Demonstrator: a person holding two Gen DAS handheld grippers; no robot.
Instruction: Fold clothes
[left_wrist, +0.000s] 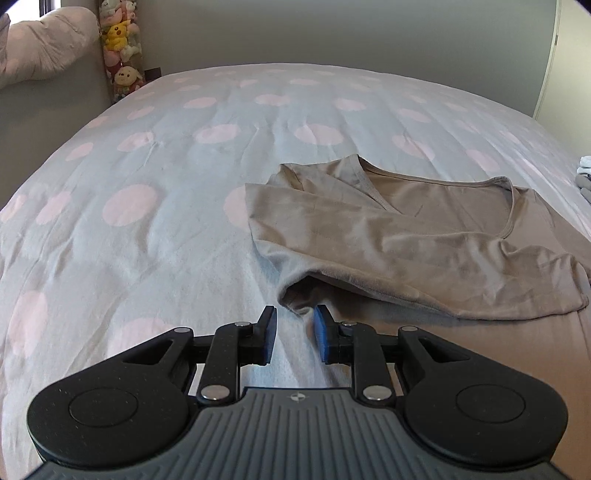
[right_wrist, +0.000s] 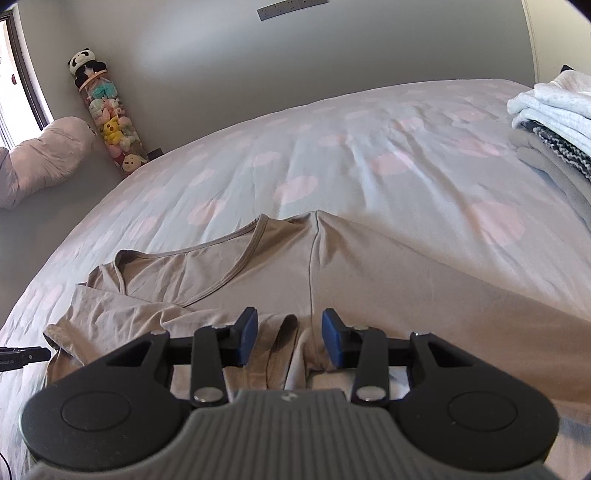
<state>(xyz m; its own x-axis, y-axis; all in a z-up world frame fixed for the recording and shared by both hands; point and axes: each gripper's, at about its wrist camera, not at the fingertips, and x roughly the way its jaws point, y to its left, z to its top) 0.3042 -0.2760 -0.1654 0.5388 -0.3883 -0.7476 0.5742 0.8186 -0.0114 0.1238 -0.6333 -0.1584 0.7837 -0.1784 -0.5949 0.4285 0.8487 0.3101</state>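
On the spotted bedcover (left_wrist: 155, 177), seen from your left wrist, the beige top (left_wrist: 406, 236) lies with one sleeve folded across its chest; your left gripper (left_wrist: 294, 330) sits just short of that sleeve's cuff, jaws apart and empty. From the right wrist, your right gripper (right_wrist: 289, 338) straddles a bunched fold of the top (right_wrist: 258, 273), pads apart, likely lining up the next fold.
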